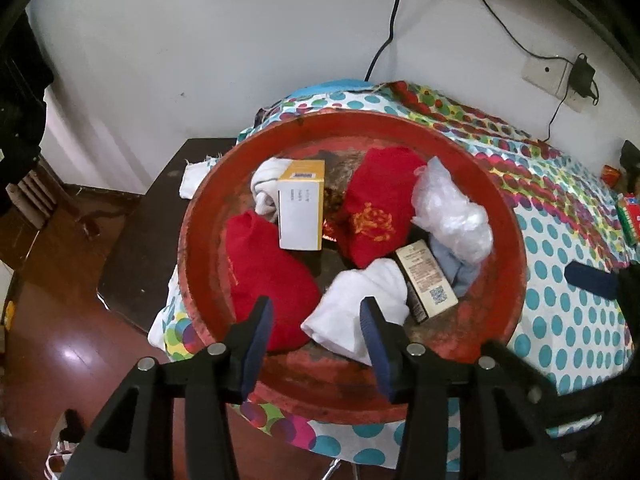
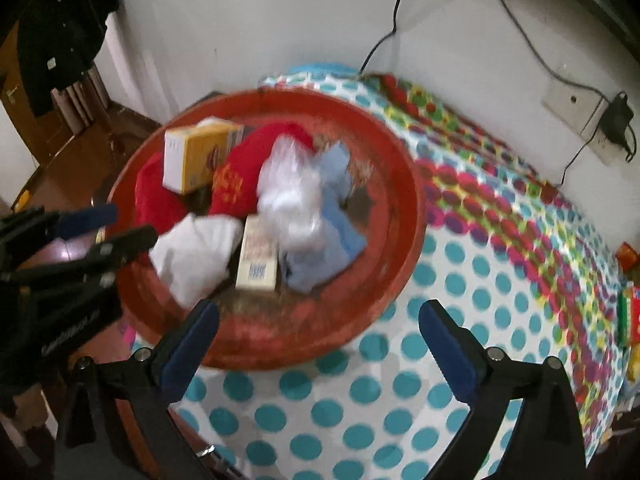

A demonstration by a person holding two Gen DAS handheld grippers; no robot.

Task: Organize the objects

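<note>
A round red plastic basin (image 1: 516, 240) with a worn, scuffed bottom sits on a table covered by a white cloth printed with teal and multicoloured dots (image 1: 560, 300). Inside it lie a white and yellow cardboard box (image 1: 301, 204) standing near the far side, a crumpled white sock (image 1: 266, 190) just behind that box, two red cloth pouches, one at the left (image 1: 268, 272) and one with gold embroidery in the middle (image 1: 378, 216), a bunched clear plastic bag (image 1: 452, 210) at the right, a pale blue cloth (image 1: 454, 266) under the bag, a slim beige box with a QR code (image 1: 426, 278), and a folded white cloth (image 1: 360, 308) at the near side, touching the slim box. The left hand-held gripper (image 1: 316, 316) hovers over the near rim with its jaws partly apart; the folded white cloth lies between the blue pads, which do not press on it. The right hand-held gripper (image 2: 318, 320) hangs over the basin's near edge and the dotted cloth with its jaws spread wide and nothing between them. In the right wrist view the left hand-held gripper shows at the left edge.
</note>
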